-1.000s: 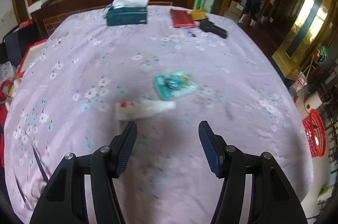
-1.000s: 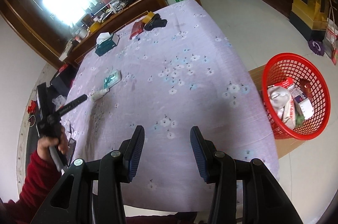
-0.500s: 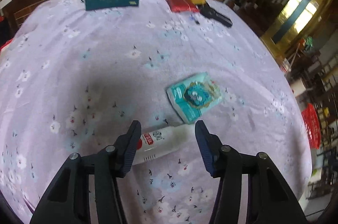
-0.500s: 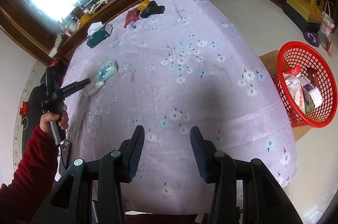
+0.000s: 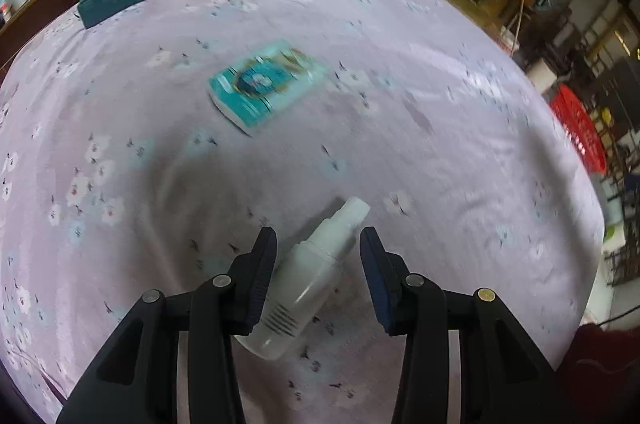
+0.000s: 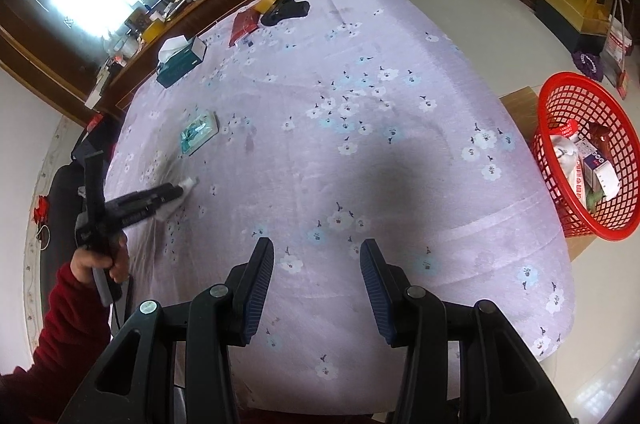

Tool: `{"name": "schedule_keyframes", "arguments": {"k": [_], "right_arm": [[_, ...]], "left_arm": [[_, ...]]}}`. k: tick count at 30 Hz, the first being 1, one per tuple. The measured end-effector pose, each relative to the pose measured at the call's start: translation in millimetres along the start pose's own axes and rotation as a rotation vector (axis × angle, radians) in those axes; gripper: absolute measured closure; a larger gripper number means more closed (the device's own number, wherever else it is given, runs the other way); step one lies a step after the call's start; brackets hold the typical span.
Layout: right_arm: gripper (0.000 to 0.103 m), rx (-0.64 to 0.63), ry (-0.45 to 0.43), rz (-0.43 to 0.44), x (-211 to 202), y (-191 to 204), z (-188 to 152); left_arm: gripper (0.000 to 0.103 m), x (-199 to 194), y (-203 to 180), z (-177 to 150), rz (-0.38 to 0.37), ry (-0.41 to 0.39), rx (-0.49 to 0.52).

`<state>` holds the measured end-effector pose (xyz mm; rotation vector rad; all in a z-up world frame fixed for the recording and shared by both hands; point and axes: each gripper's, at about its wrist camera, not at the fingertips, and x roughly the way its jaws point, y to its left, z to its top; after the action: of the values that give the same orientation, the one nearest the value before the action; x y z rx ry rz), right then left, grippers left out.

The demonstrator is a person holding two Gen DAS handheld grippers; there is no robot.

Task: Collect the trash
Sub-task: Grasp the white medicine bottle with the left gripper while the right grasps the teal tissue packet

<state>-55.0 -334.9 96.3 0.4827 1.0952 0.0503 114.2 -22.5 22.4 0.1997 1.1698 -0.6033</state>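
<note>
Left wrist: bottle (image 5: 308, 276) between closing jaws

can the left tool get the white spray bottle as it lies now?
Probably yes. The spray bottle lies on the cloth between the fingers of the left tool, whose jaws are closing around it. Nothing blocks it; the teal packet lies well clear.

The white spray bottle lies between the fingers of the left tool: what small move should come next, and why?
Probably finish closing the left tool, whose jaws are closing, on the white spray bottle. The bottle lies on the purple tablecloth between the fingers; the right pad is clearly apart from it, so lifting now would likely leave it behind.
</note>
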Motion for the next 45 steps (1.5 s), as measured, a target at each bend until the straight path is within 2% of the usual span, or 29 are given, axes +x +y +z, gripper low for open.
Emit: {"name": "schedule_keyframes", "arguments": {"k": [6, 8, 11, 18, 21, 26, 35, 42, 45], "right_arm": [[0.054, -0.004, 0.008, 0.006, 5.6, 4.3, 1.4], [0.054, -0.009, 0.01, 0.005, 7.4, 5.7, 2.7], [0.054, -0.023, 0.016, 0.006, 12.2, 11.6, 6.6], [0.054, -0.112, 0.01, 0.038, 31.6, 49.1, 29.9], [0.052, -0.168, 0.017, 0.052, 51.7, 74.2, 47.1], [0.046, -0.254, 0.058, 0.095, 100.5, 120.2, 73.3], [0.046, -0.388, 0.096, 0.194, 195.2, 201.3, 130.8], [0.046, -0.414, 0.117, 0.207, 255.4, 227.3, 164.4], [0.046, -0.432, 0.171, 0.213, 277.2, 230.3, 170.2]], "left_arm": [[0.062, 1.6, -13.3, -20.8, 0.023, 0.012, 0.014], [0.067, -1.8, -13.6, -28.2, 0.033, 0.0, 0.011], [0.072, -5.5, -8.5, -34.5, 0.053, -0.033, -0.054], [0.074, -12.2, -6.6, -45.4, 0.131, -0.127, -0.228], [0.074, -27.5, -6.1, -56.2, 0.129, -0.181, -0.292], [0.074, -56.7, -5.0, -74.1, 0.135, -0.234, -0.339], [0.074, -75.5, -2.9, -101.2, 0.157, -0.239, -0.392], [0.074, -79.9, -3.5, -114.1, 0.15, -0.237, -0.413], [0.074, -79.3, -3.1, -114.1, 0.149, -0.236, -0.415]]}}
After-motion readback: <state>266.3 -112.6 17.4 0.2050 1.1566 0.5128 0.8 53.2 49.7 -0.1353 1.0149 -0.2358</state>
